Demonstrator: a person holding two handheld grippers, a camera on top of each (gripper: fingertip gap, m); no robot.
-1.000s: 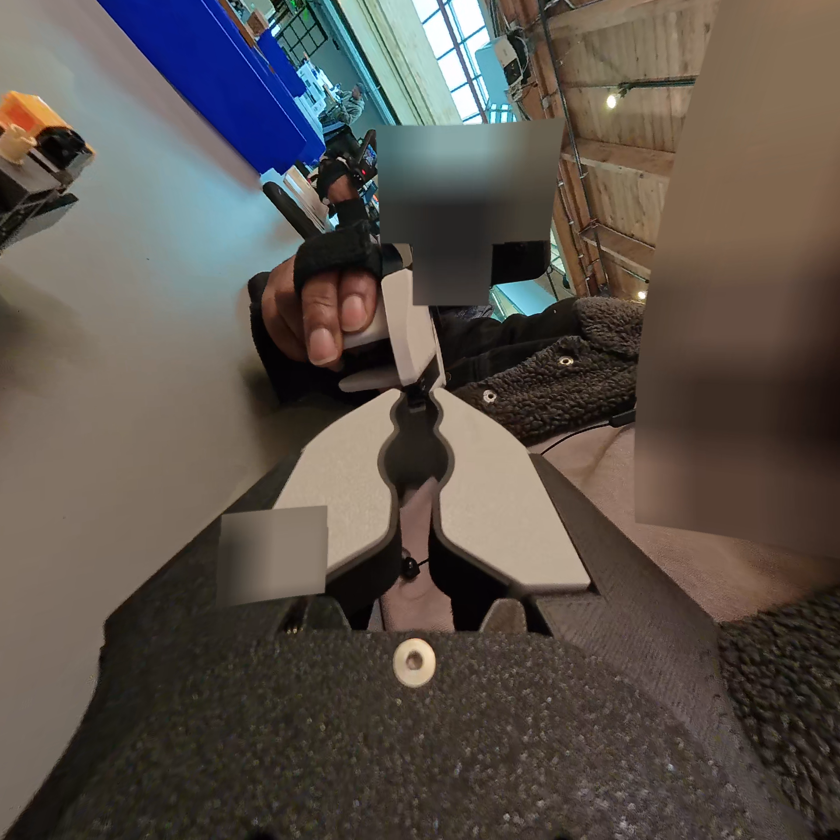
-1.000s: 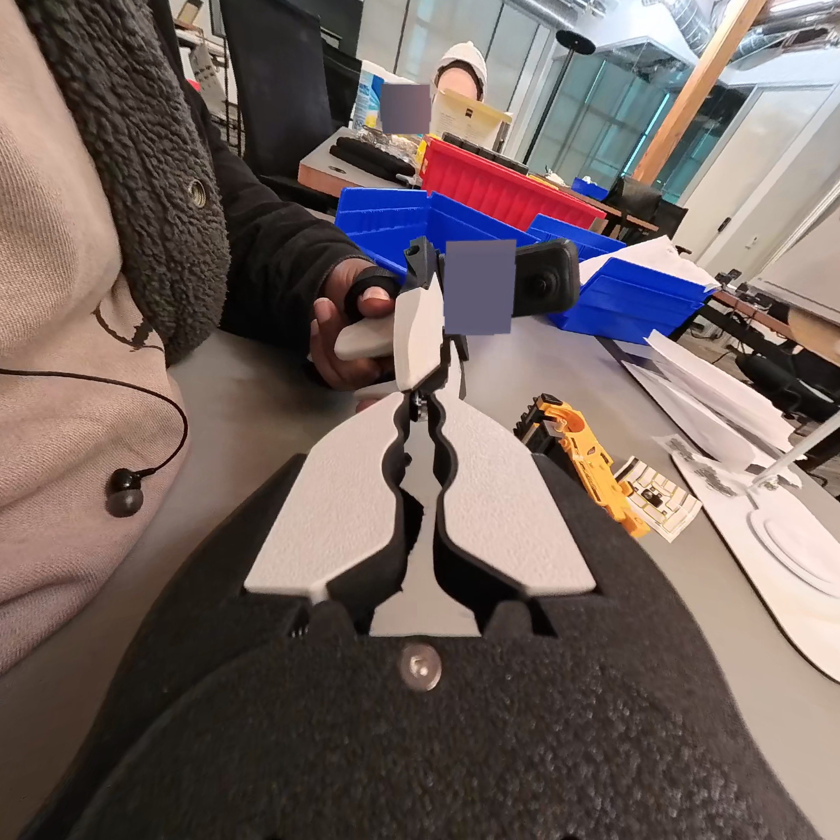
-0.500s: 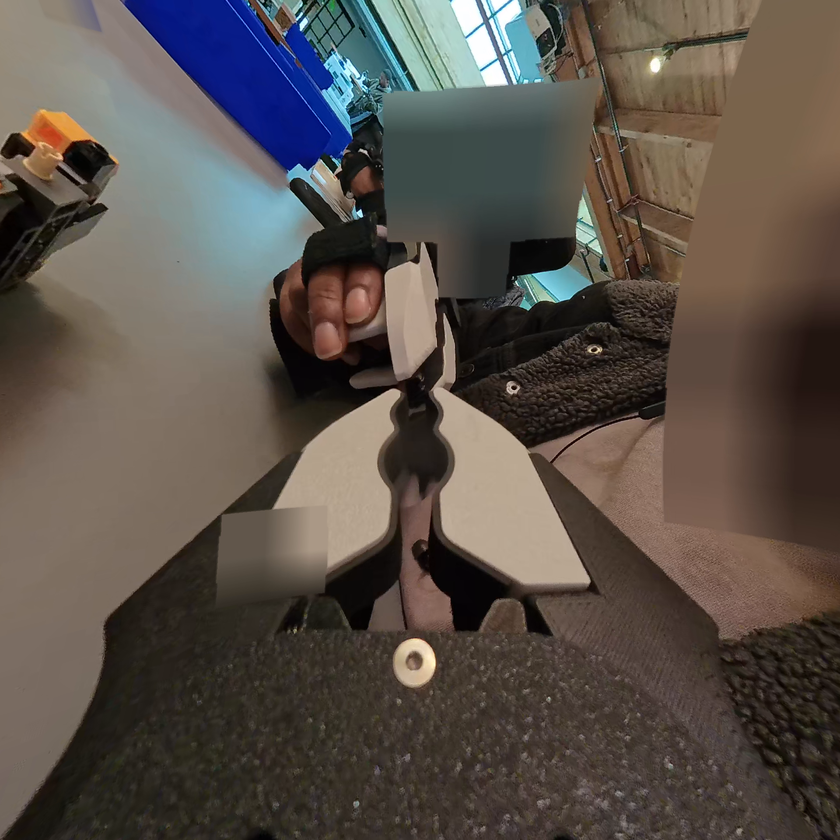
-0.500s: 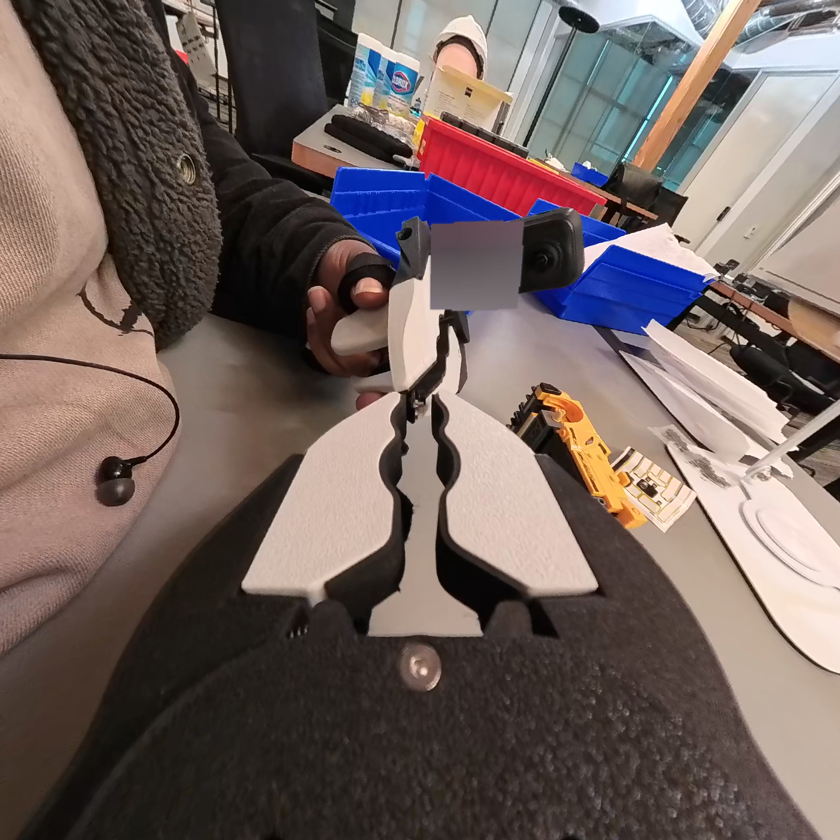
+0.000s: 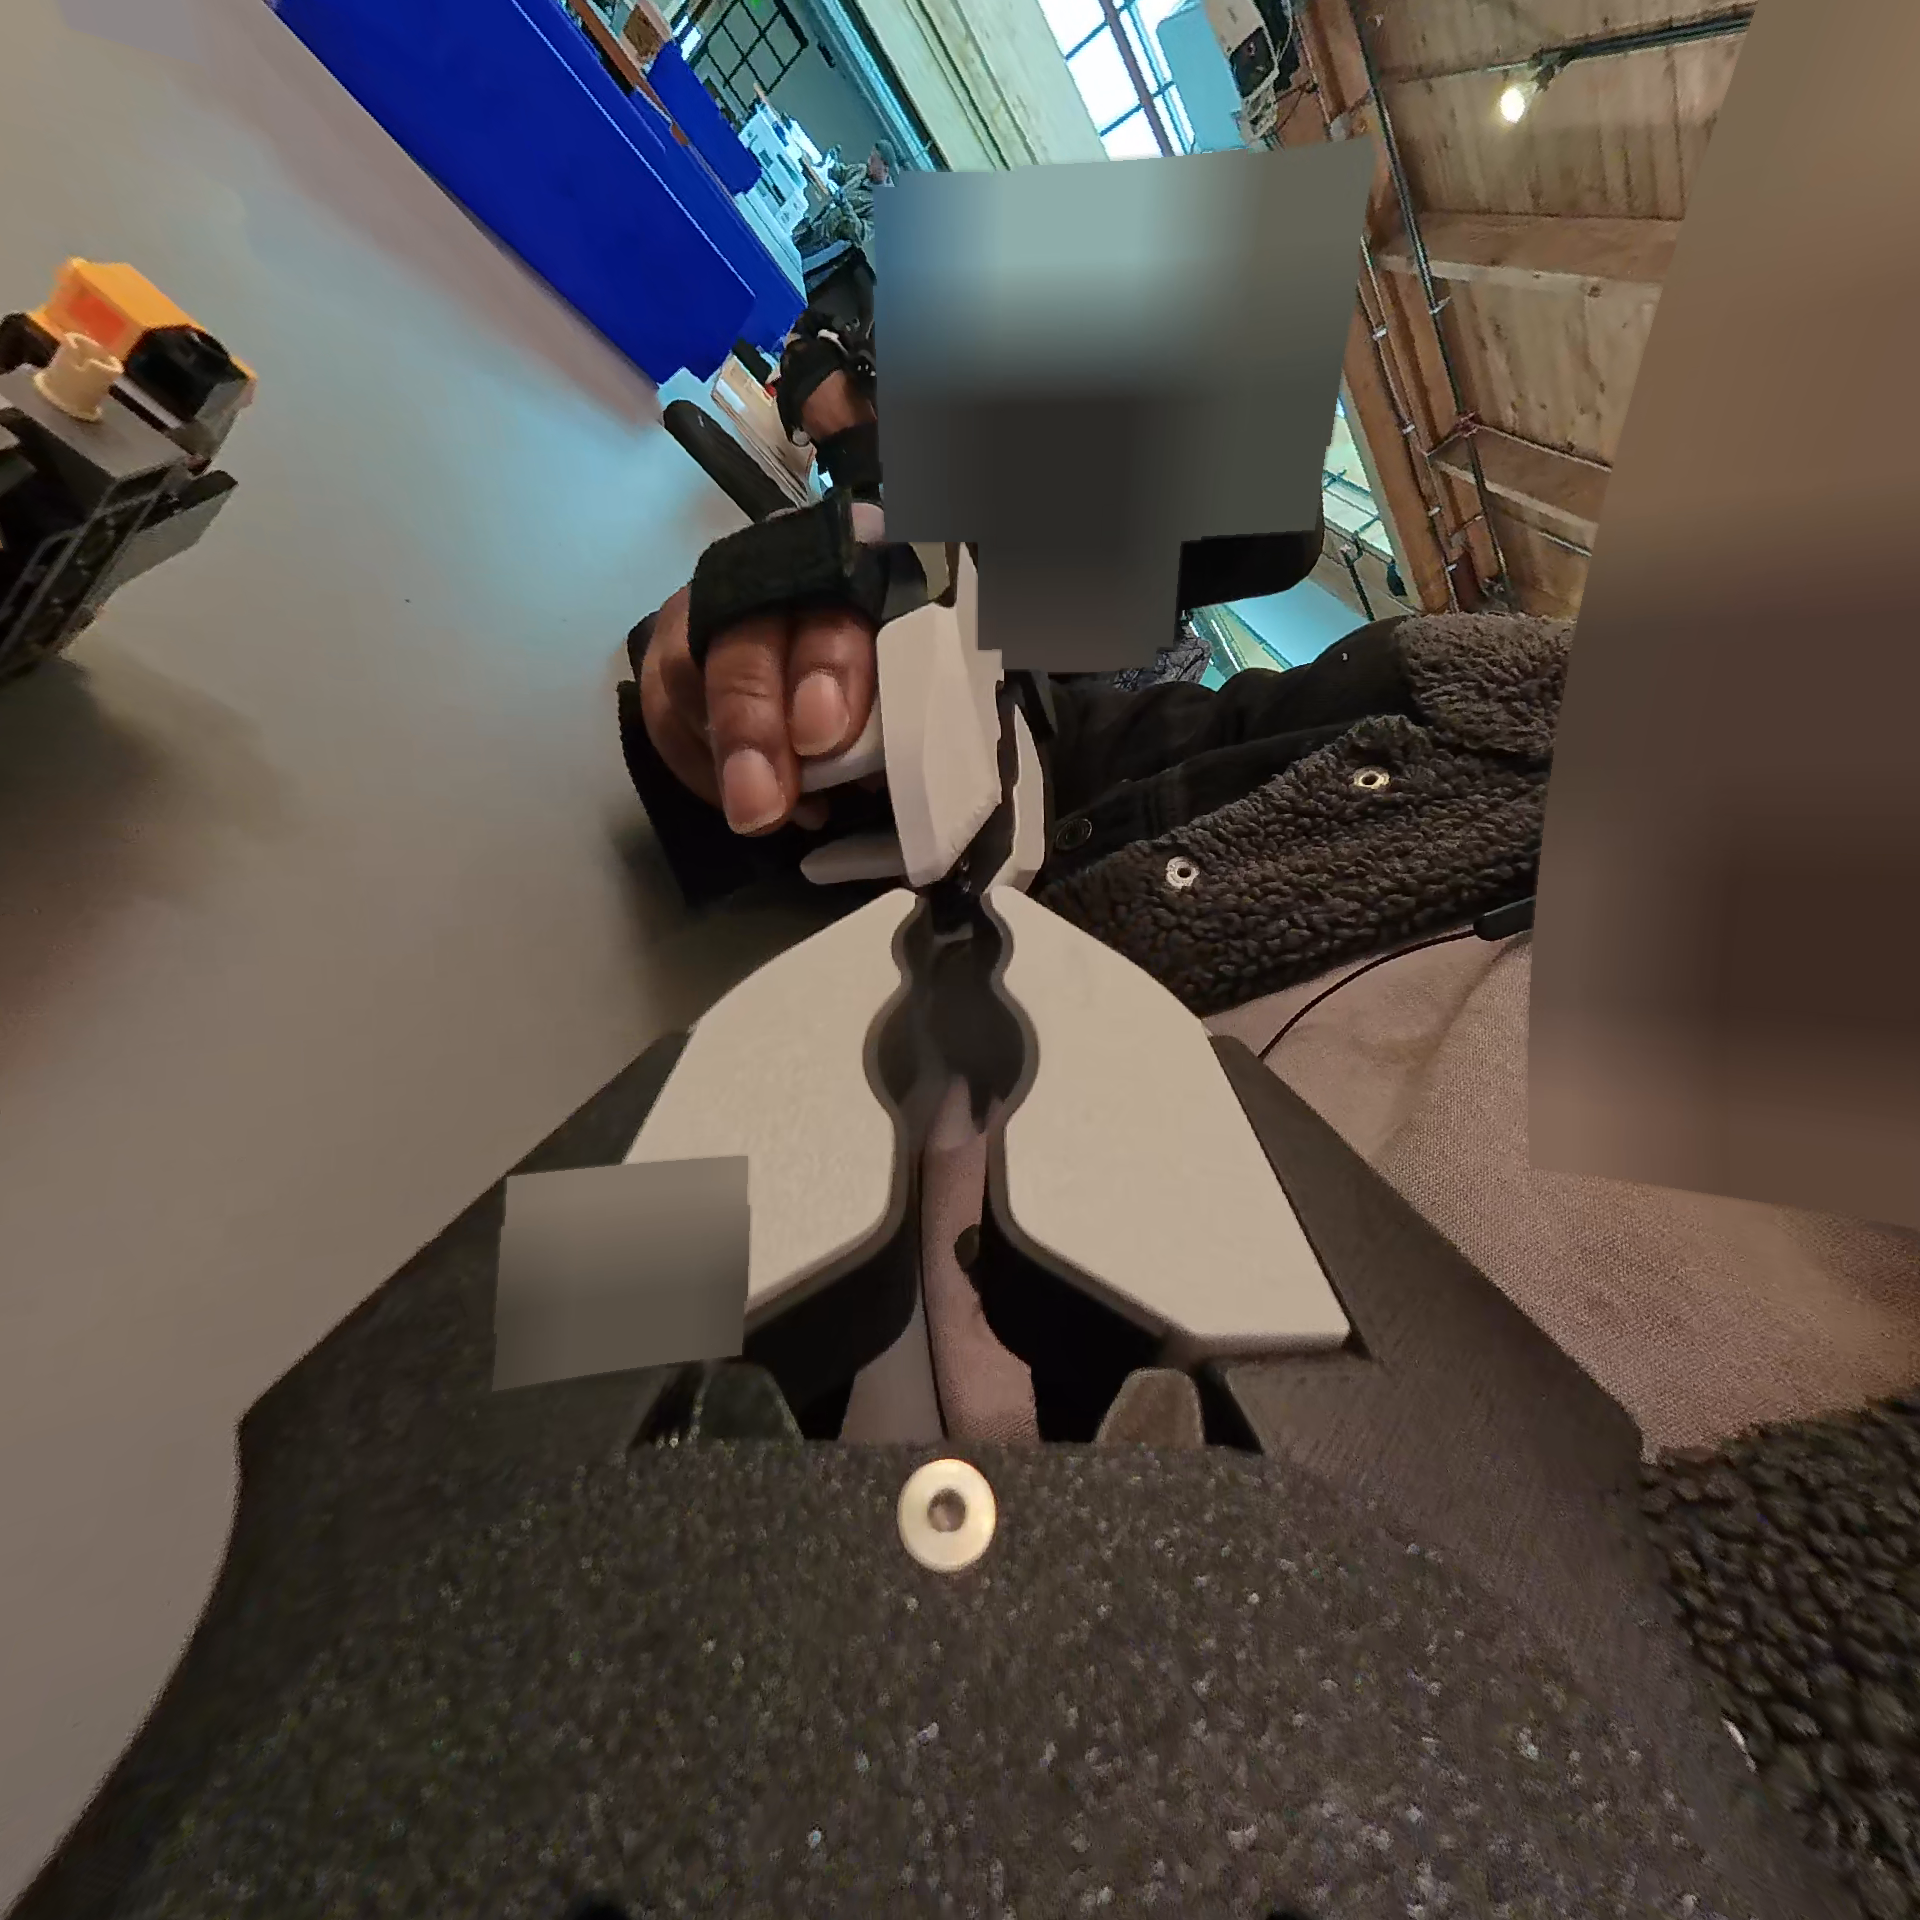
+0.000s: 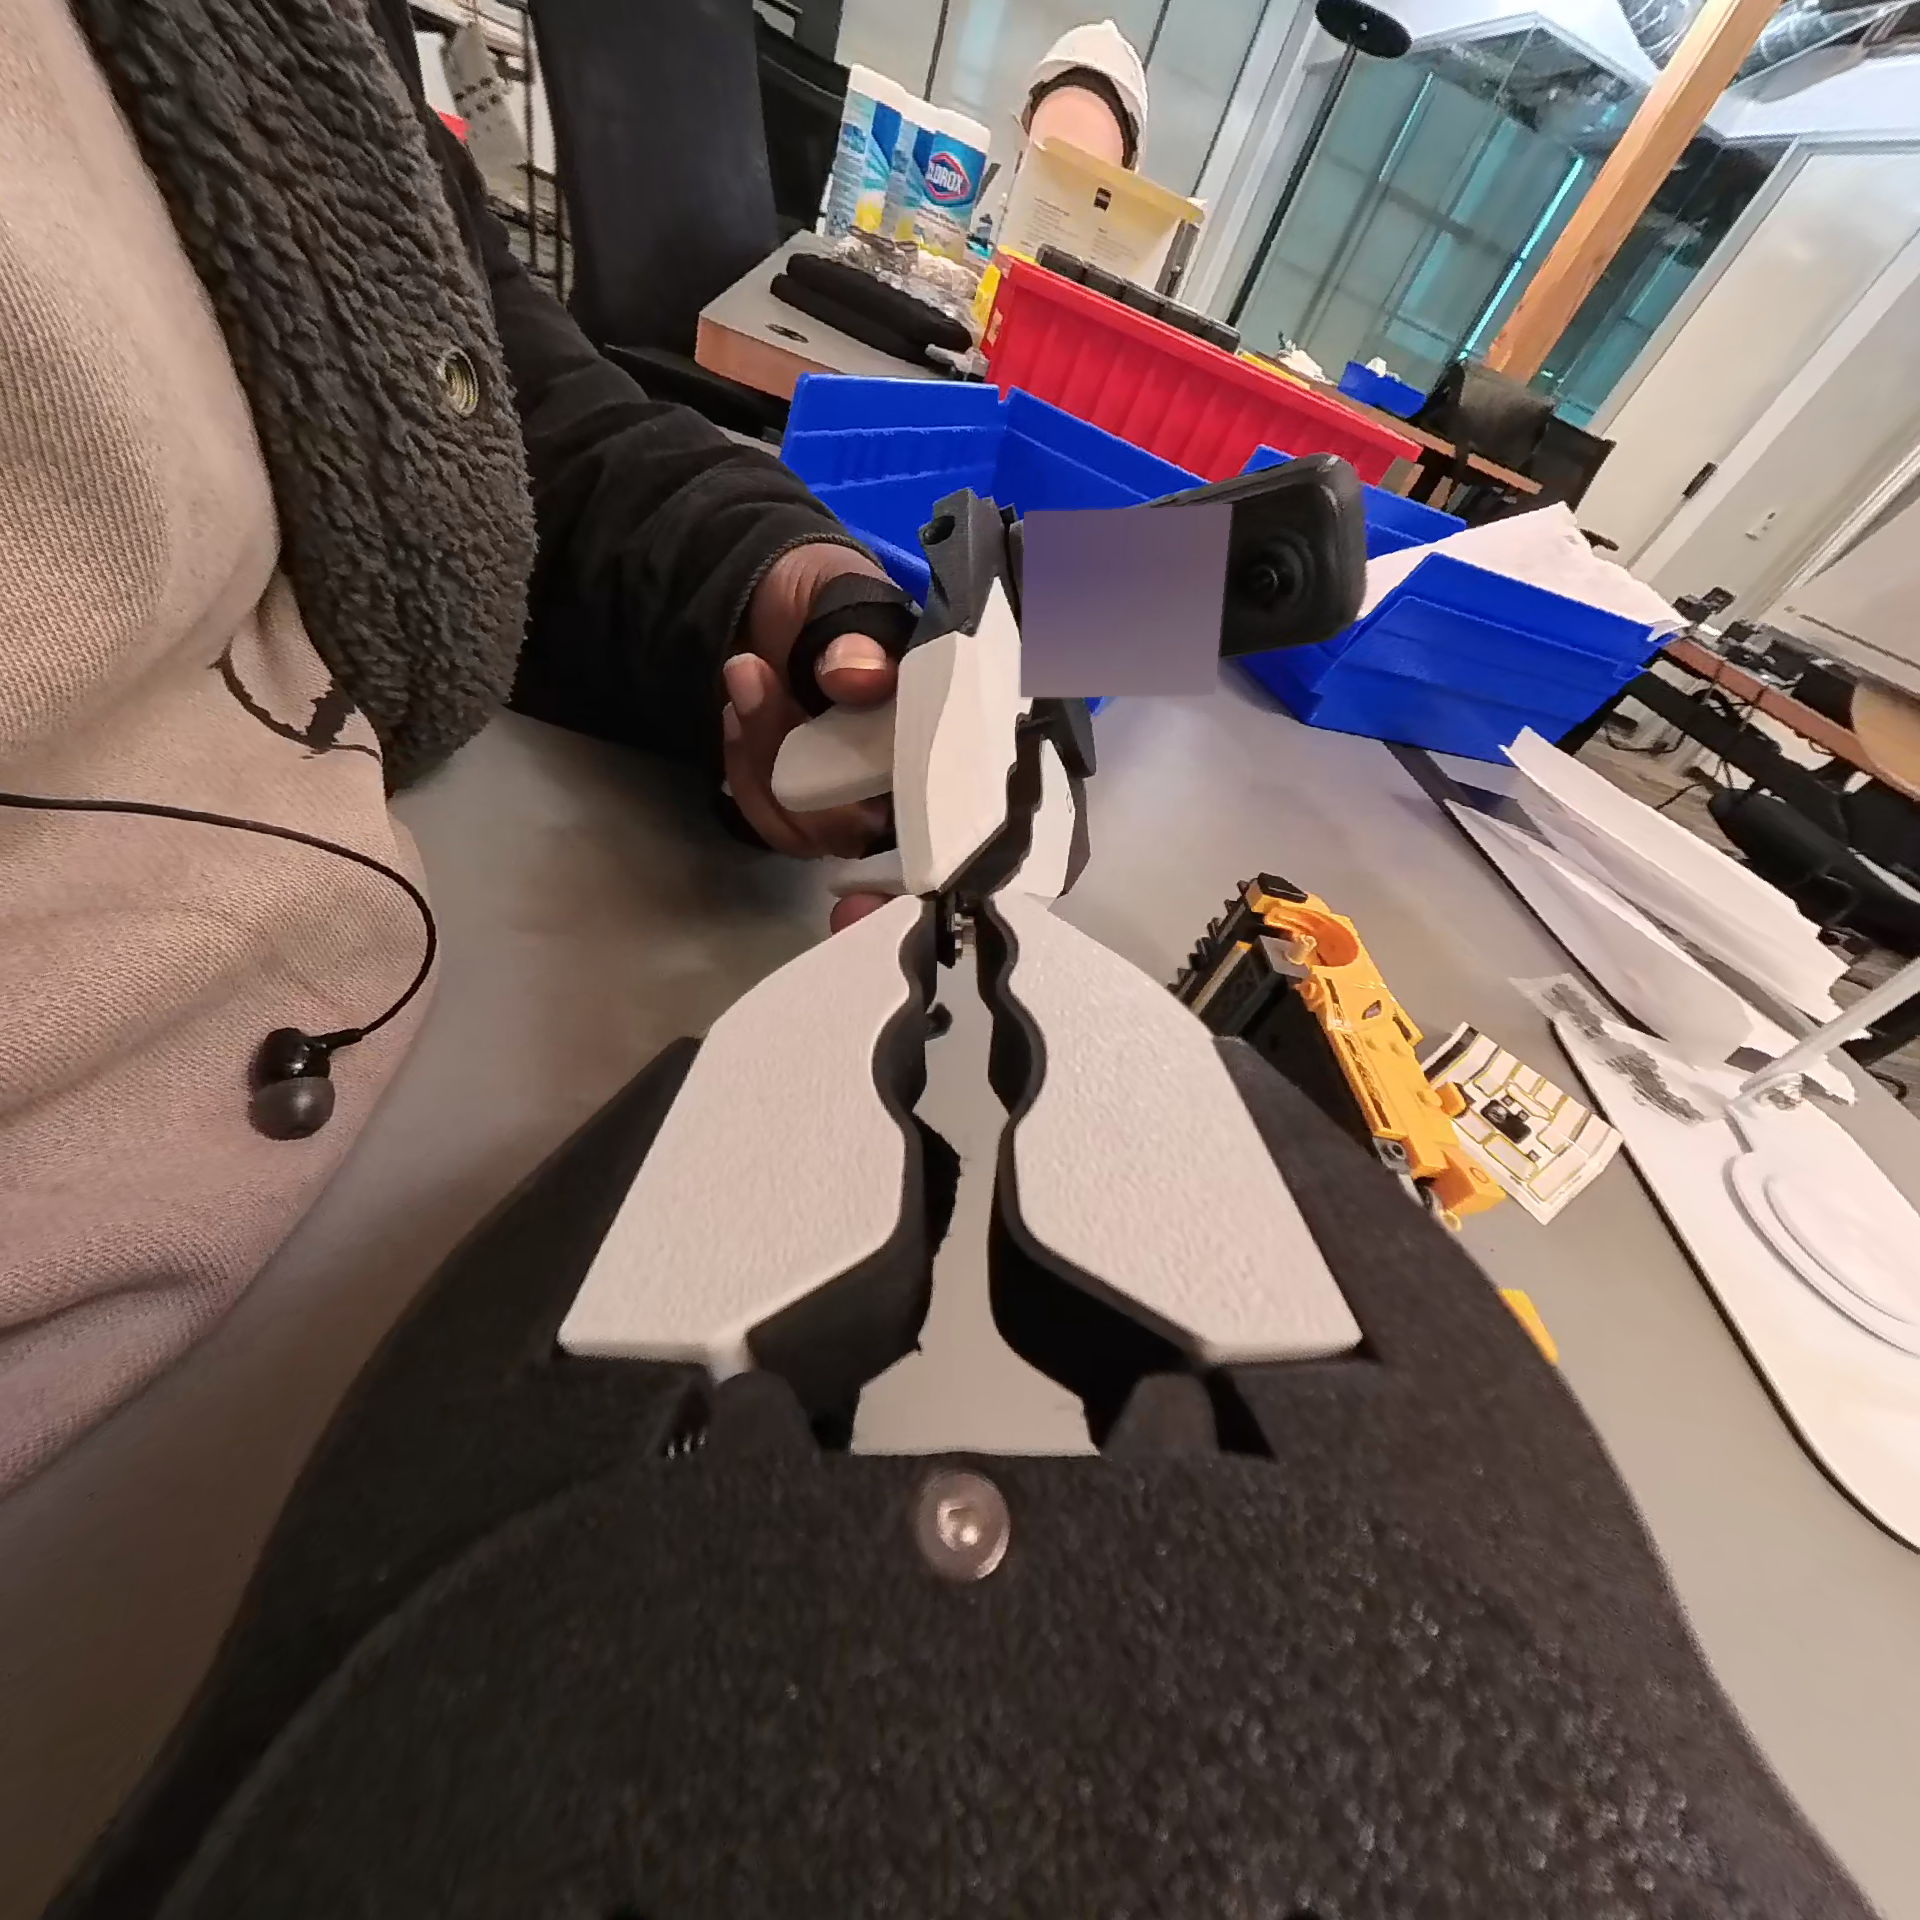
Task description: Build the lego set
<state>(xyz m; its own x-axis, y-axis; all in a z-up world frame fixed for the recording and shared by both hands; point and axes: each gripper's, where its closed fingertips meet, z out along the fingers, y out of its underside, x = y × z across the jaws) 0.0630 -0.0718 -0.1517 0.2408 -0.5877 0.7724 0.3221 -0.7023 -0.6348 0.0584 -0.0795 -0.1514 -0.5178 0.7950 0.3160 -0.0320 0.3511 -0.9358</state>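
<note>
Right wrist view shows the partly built orange, black and grey lego model [image 6: 1340, 1029] lying on its side on the grey tabletop [image 6: 1226, 790], just beside a small white printed sheet [image 6: 1517, 1122] and apart from both tools; the left wrist view catches the same model [image 5: 104, 436] at the far left edge, with a cream round stud piece on top. Judging from this, a good body section is assembled, but the build looks unfinished, and how many pieces remain cannot be told. The two grippers meet tip to tip above the table near the person's torso, well clear of the model. The right gripper [image 6: 961, 925] has its grey fingers [image 6: 790, 1122] drawn close, with only a narrow gap at the tips, where a small dark part with a glint of metal seems pinched; what it is stays too small to name. The left gripper [image 5: 951, 914] likewise has its fingers [image 5: 790, 1091] nearly together around something small and dark, though I cannot tell whether it truly grips it. Each hand wraps its handle with a black strap over a finger: the right hand [image 5: 758, 707] and the left hand [image 6: 810, 727].
</note>
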